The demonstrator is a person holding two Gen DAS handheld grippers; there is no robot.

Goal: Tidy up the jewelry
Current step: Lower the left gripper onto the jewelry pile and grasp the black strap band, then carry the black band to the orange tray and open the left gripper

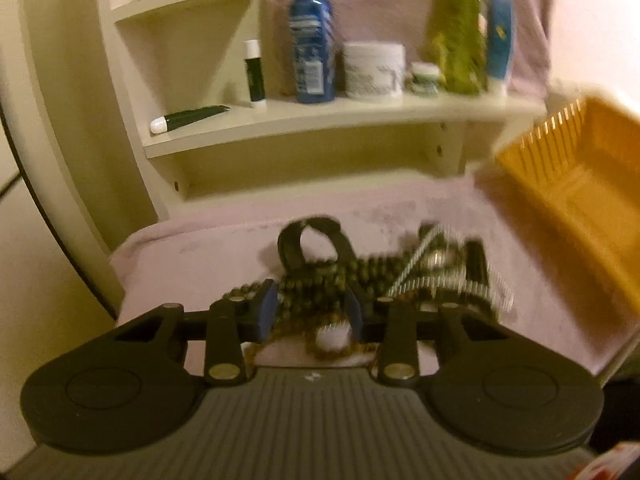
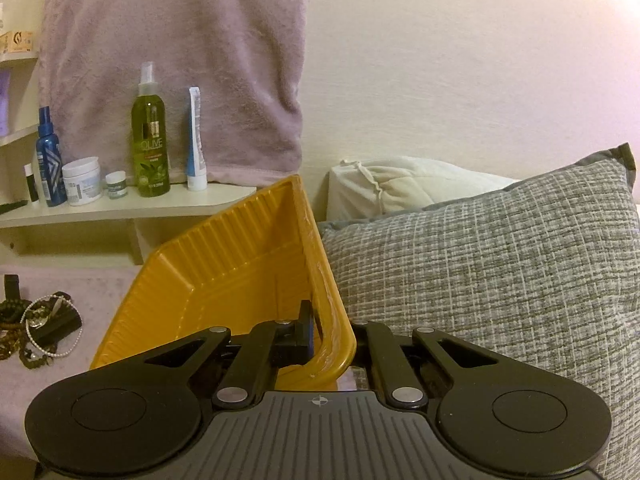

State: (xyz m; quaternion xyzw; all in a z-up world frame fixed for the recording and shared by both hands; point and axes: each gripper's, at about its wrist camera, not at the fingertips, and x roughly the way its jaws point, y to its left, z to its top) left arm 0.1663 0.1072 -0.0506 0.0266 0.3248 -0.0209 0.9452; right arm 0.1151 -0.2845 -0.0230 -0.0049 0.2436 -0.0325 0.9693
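A jewelry pile (image 1: 384,280) is seen at centre of the left wrist view, lying on a pink towel (image 1: 200,240): dark bead strands, a pearl string, a black strap loop, all tangled and blurred. The left gripper (image 1: 314,310) is set low at the near edge of the pile, jaws partly spread, with dark beads lying between the blue pads (image 1: 269,308); whether the pads press on them cannot be told from the blur.

A yellow tray (image 2: 240,264) is held tilted at centre of the right wrist view, its open side turned toward the pile. The right gripper (image 2: 320,340) is pinched onto the tray's near rim, one finger inside the wall, the other hidden behind it. The same tray (image 1: 568,184) is seen at the right edge of the left wrist view, raised off the towel, apart from the pile.

A shelf (image 1: 320,116) is shown in the upper half, carrying a blue bottle (image 1: 312,44), a white jar (image 1: 374,70) and a green bottle (image 2: 150,136). A grey cushion (image 2: 500,264) fills the right side of the right wrist view.
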